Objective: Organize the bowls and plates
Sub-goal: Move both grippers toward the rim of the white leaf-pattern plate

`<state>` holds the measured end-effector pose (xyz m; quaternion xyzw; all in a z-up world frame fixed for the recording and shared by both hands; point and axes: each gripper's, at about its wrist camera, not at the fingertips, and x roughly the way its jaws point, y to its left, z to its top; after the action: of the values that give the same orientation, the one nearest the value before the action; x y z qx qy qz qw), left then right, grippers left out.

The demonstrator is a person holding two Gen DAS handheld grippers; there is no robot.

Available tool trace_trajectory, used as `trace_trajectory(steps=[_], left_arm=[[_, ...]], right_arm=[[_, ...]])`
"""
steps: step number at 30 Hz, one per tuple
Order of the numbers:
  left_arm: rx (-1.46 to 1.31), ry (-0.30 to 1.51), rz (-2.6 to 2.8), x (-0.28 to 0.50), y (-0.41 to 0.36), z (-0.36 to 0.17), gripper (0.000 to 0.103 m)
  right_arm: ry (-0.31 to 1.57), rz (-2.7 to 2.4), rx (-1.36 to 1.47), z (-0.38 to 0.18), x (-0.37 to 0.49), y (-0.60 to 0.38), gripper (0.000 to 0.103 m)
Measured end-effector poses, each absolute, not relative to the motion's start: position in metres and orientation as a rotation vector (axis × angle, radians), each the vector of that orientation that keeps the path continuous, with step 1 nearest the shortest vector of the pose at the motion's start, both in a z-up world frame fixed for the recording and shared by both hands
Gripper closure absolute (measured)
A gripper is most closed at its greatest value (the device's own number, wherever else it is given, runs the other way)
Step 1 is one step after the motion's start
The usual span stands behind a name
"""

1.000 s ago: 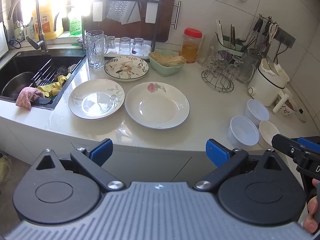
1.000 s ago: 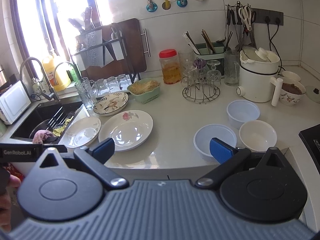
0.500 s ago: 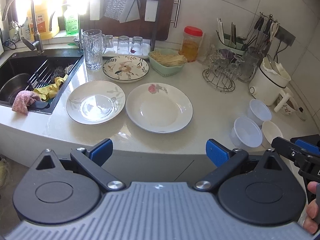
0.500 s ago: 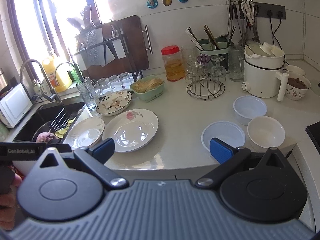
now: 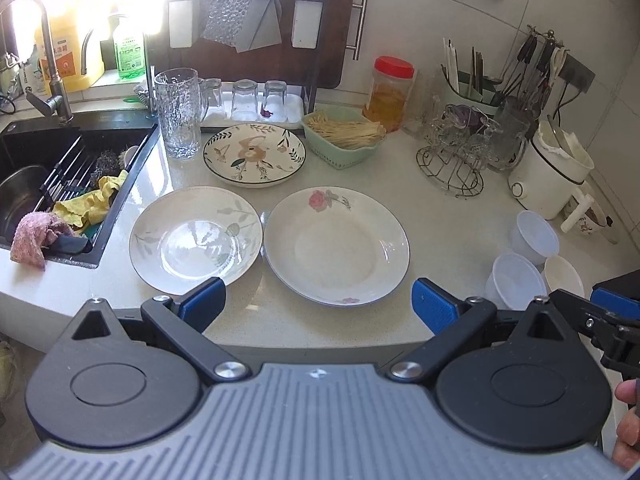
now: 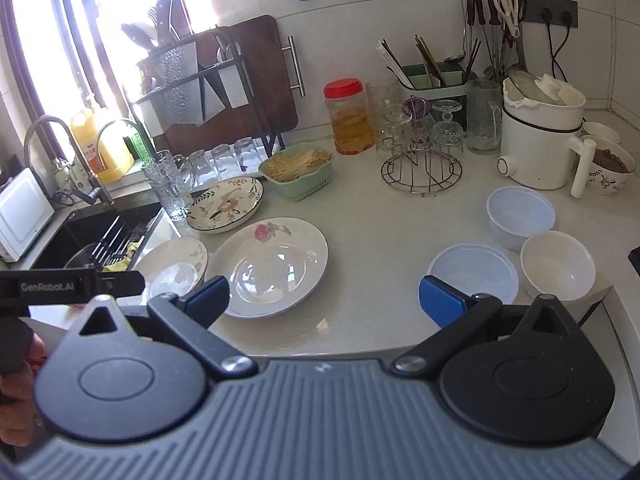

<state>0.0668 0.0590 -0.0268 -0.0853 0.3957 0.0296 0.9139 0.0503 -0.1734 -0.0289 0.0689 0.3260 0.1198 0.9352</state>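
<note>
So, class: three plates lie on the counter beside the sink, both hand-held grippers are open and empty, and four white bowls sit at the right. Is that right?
Not quite: there are three white bowls at the right, not four, as the right wrist view shows. The rest stands: three plates on the counter beside the sink, left hand-held gripper and right hand-held gripper open and empty.

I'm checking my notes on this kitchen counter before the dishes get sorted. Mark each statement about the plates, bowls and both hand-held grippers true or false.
1. Three plates lie on the counter. True: leaf-print plate, rose plate, floral plate.
2. The plates are stacked. False: they lie side by side.
3. Both hand-held grippers are open and empty. True: left hand-held gripper, right hand-held gripper.
4. The white ceramic bowl holds noodles. False: it is empty.
</note>
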Motion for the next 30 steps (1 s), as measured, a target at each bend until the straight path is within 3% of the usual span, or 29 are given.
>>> trace_trajectory(steps=[12, 30], left_arm=[[-0.143, 0.891, 0.021, 0.119, 0.112, -0.047, 0.002], [-0.063, 0.967, -0.099, 0.188, 0.200, -0.104, 0.002]], right_arm=[[0.706, 0.244, 0.117, -0.042, 0.086, -0.123, 0.007], [0.742, 0.200, 0.148, -0.085, 0.131, -0.032, 0.008]])
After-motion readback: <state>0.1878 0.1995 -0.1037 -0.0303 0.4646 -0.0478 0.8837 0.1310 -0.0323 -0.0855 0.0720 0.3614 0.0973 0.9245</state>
